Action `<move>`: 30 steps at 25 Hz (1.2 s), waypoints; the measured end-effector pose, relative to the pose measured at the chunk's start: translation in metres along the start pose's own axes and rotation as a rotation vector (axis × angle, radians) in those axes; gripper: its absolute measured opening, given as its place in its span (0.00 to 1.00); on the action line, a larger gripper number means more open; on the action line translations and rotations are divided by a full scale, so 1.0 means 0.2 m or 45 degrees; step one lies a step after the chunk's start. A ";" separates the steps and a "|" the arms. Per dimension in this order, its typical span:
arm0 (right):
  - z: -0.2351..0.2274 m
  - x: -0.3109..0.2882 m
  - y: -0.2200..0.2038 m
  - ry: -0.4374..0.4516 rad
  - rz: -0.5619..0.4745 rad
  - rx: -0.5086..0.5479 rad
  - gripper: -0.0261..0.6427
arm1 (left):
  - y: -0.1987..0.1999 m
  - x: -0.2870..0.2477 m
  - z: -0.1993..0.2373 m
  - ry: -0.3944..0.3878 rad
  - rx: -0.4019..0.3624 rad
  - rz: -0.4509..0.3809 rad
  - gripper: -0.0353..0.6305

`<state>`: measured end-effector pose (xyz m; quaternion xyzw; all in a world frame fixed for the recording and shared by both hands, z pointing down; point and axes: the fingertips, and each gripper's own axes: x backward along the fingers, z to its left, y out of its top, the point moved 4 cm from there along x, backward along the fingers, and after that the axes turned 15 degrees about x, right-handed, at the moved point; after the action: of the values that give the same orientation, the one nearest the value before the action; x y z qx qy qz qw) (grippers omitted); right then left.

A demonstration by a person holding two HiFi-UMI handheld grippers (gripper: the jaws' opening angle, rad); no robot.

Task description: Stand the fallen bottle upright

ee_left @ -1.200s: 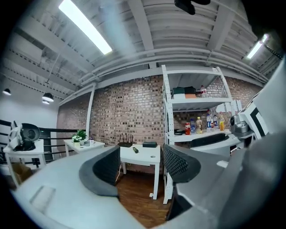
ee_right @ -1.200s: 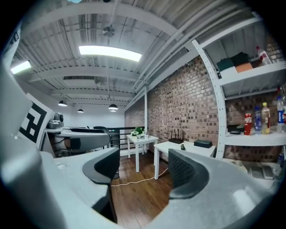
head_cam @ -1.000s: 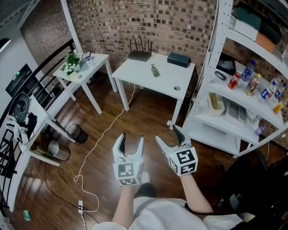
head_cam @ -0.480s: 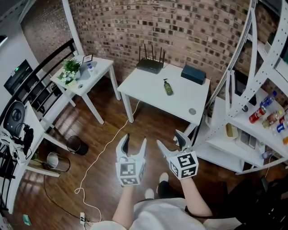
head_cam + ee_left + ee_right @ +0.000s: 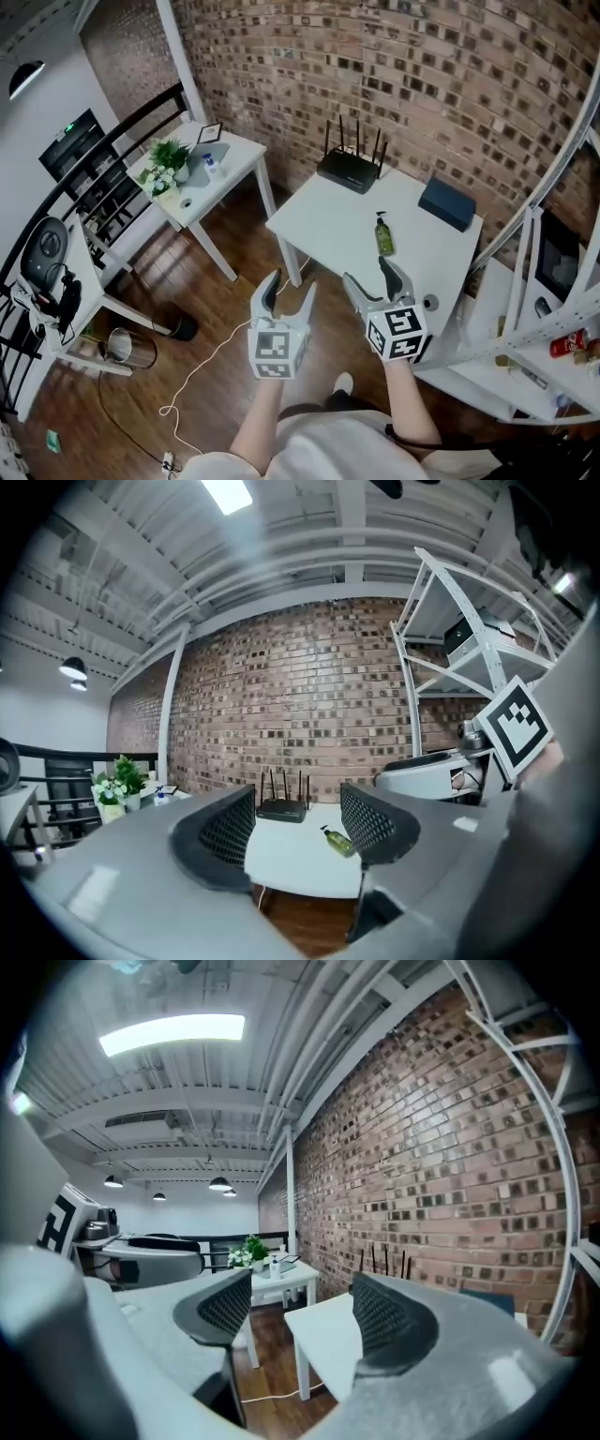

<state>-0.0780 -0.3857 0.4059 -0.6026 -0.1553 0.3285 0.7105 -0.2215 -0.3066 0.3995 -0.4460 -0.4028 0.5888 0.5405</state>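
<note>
A green bottle (image 5: 383,236) with a dark pump top lies on its side on the white table (image 5: 328,230); the left gripper view has this bottle (image 5: 339,841) between the jaws, still far off. My left gripper (image 5: 286,291) is open and empty over the floor just before the table's near edge. Beside it, my right gripper (image 5: 372,278) is open and empty at the table's near edge, short of the bottle. In the right gripper view the jaws (image 5: 300,1316) frame the table corner (image 5: 323,1335); the bottle is hidden there.
On the table stand a black router (image 5: 349,169), a dark blue box (image 5: 446,203) and a small round disc (image 5: 429,303). A side table with a plant (image 5: 169,155) is at left, a white shelf rack (image 5: 553,319) at right. A cable (image 5: 202,366) lies on the floor.
Both grippers and the head have travelled forward towards the white table, which now looms much nearer. The jaws of both stay as wide as before.
</note>
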 end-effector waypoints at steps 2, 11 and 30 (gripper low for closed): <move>-0.14 -0.12 0.04 -0.013 -0.028 -0.011 0.53 | 0.07 -0.17 -0.01 -0.009 -0.012 -0.016 0.50; -0.40 -0.60 -0.19 0.054 0.100 -0.136 0.53 | -0.06 -0.92 0.07 -0.181 0.051 0.144 0.50; -1.05 -1.26 -1.08 0.025 0.812 -0.281 0.52 | -0.65 -2.02 0.16 -0.334 0.130 0.624 0.49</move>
<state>-0.0734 -0.7206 0.6090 -0.6972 0.0135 0.5097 0.5039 -0.2086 -0.6963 0.5682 -0.4221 -0.3193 0.7742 0.3471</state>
